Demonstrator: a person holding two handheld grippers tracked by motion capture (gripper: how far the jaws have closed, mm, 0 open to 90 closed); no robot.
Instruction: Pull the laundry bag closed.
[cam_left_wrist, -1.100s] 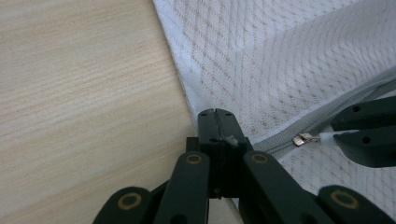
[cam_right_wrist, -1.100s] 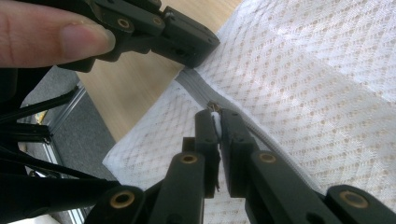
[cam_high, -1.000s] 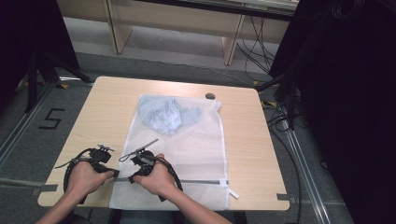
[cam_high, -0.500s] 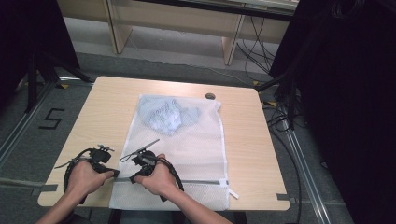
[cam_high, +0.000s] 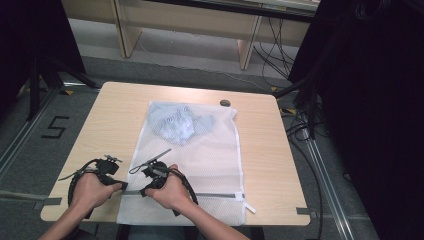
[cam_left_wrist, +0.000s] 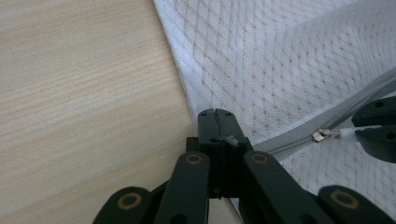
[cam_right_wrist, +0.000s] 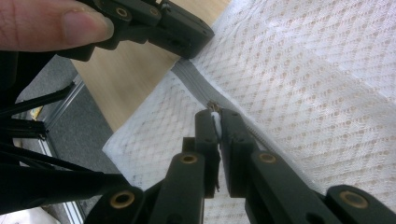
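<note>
A white mesh laundry bag (cam_high: 210, 165) lies flat on the wooden table (cam_high: 115, 115), with a light blue garment (cam_high: 175, 122) bunched inside its far end. A grey zipper (cam_high: 215, 195) runs across the near end. My left gripper (cam_left_wrist: 215, 113) is shut on the bag's left edge where the zipper (cam_left_wrist: 285, 142) ends. Just to its right, my right gripper (cam_right_wrist: 216, 114) is shut on the small white zipper pull (cam_right_wrist: 215, 116), close to the zipper's left end. In the high view the left gripper (cam_high: 124, 187) and the right gripper (cam_high: 144, 191) sit close together at the bag's near left corner.
A small dark round object (cam_high: 225, 103) lies near the table's far edge, just beyond the bag. The table's near edge is right behind both hands. Bare wood lies left and right of the bag. Cables and dark equipment stand on the floor to the right.
</note>
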